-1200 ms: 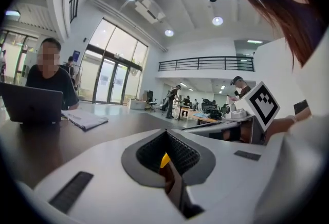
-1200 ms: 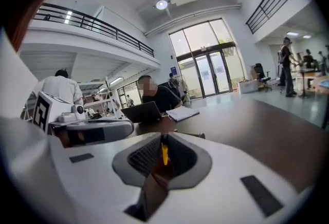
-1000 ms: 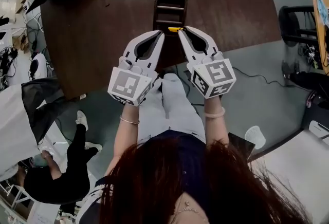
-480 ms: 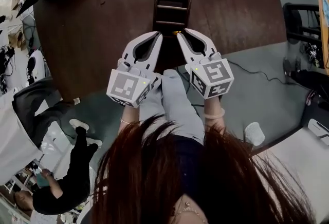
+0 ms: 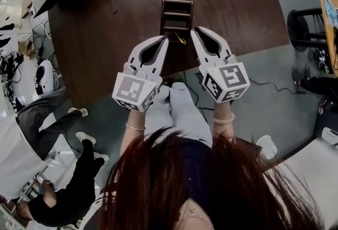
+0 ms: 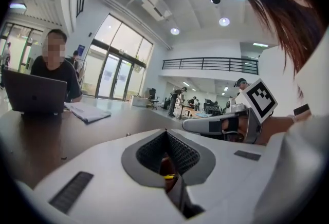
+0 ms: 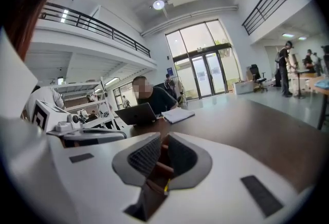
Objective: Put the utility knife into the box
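Both grippers have drawn apart sideways since a second ago. The one slim yellow-and-black utility knife (image 5: 180, 38), then level at their tips, now lies slanted in the nearest compartment of the single dark brown wooden box (image 5: 177, 7). Two cross dividers part that box into three compartments, and it stands on the round dark wood table (image 5: 105, 23). The knife shows only as a thin dark sliver with a yellow edge.

The white left gripper (image 5: 162, 39) has its tips together on nothing. The white right gripper (image 5: 196, 30) keeps a narrow slit and is empty too. Each of the two carries one cube of black-and-white square markers.
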Tool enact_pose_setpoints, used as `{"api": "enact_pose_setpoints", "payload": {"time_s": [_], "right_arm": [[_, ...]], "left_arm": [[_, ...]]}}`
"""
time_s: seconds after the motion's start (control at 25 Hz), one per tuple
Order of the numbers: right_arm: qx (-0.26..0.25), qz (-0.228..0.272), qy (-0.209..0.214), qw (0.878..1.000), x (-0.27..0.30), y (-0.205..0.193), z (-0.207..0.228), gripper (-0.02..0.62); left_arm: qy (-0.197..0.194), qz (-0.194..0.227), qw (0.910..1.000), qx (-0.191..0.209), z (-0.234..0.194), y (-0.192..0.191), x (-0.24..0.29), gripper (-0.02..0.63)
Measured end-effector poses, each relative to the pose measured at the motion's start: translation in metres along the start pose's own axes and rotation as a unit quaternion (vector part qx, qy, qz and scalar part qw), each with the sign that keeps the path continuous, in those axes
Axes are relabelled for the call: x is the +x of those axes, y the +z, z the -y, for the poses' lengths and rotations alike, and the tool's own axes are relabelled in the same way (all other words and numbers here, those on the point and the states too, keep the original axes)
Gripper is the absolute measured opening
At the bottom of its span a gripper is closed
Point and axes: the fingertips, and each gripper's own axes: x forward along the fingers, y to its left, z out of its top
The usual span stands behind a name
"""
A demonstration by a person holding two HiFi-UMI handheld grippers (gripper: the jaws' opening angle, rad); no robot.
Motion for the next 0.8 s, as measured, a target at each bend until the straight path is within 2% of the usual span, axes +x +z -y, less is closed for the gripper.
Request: {"api": "enact_pose_setpoints", "payload": {"time_s": [0.24, 0.48, 0.8], "right_arm": [[-0.025, 0.059, -0.001, 0.998, -0.031, 0.059, -0.018, 0.020], [-0.062, 0.105, -0.007, 0.993, -0.048, 0.097, -0.039, 0.015], [-0.081, 0.129, -0.010, 0.988, -0.060, 0.122, -0.052, 0.015]], "left_arm": [[-0.006, 0.026, 0.9992, 0.029, 0.019, 0.047, -0.010, -0.008], [-0.017, 0.053, 0.9959, 0.072, 0.028, 0.088, -0.016, -0.008], [-0.026, 0.076, 0.9907, 0.110, 0.038, 0.120, -0.024, -0.008]]}}
